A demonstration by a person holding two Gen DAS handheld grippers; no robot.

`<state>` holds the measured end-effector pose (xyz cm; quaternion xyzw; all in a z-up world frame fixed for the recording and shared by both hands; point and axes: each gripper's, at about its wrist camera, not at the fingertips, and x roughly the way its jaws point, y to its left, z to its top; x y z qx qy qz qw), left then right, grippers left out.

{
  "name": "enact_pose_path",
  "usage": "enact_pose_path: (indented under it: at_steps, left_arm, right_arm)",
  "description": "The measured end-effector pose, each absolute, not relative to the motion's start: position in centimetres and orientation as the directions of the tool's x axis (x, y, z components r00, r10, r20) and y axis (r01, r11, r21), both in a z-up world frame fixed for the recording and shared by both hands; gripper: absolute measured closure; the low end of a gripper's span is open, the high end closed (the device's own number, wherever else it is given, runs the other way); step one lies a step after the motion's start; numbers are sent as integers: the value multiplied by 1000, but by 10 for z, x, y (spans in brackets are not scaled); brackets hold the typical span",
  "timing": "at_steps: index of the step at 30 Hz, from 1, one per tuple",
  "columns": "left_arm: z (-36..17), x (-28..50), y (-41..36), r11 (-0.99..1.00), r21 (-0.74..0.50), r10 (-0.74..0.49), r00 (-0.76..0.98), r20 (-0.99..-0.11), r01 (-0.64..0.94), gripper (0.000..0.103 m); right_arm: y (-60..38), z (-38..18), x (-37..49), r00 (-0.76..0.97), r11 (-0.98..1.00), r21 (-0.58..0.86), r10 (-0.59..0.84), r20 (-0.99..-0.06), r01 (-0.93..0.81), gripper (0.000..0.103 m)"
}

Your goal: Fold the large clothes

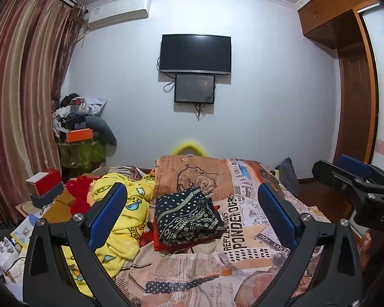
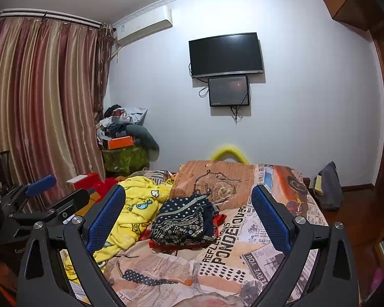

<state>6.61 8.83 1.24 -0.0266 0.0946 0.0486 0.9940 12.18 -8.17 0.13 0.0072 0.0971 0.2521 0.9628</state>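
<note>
A folded dark blue patterned garment (image 1: 187, 217) (image 2: 184, 220) lies on a folded red one (image 1: 166, 247) (image 2: 163, 244) in the middle of the bed. Beside them on the left sprawls a crumpled yellow fleece garment (image 1: 120, 220) (image 2: 135, 204) with cartoon prints. My left gripper (image 1: 194, 215) hovers open above the bed, its blue pads (image 1: 110, 212) wide apart with nothing between them. My right gripper (image 2: 189, 220) is held the same way, open and empty, aimed at the folded stack. Each gripper shows at the edge of the other's view: right gripper (image 1: 340, 170), left gripper (image 2: 56, 192).
The bed carries a newspaper-print sheet (image 1: 243, 225) (image 2: 243, 243) and a brown pillow (image 1: 192, 174) at its far end. Left of the bed stand a red box (image 1: 47, 181), papers and a cluttered stand (image 1: 82, 138) by the curtain. A wardrobe (image 1: 353, 89) and a dark bag (image 2: 329, 186) are at right.
</note>
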Motion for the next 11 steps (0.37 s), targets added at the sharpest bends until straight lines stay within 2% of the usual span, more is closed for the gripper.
enact_pose_path:
  at_steps: [11]
  left_arm:
    - [10,67,89,994,-56,80,978,-195,-93,1]
  right_arm:
    - [-81,1,123,854,874,67,485,-188,-482,5]
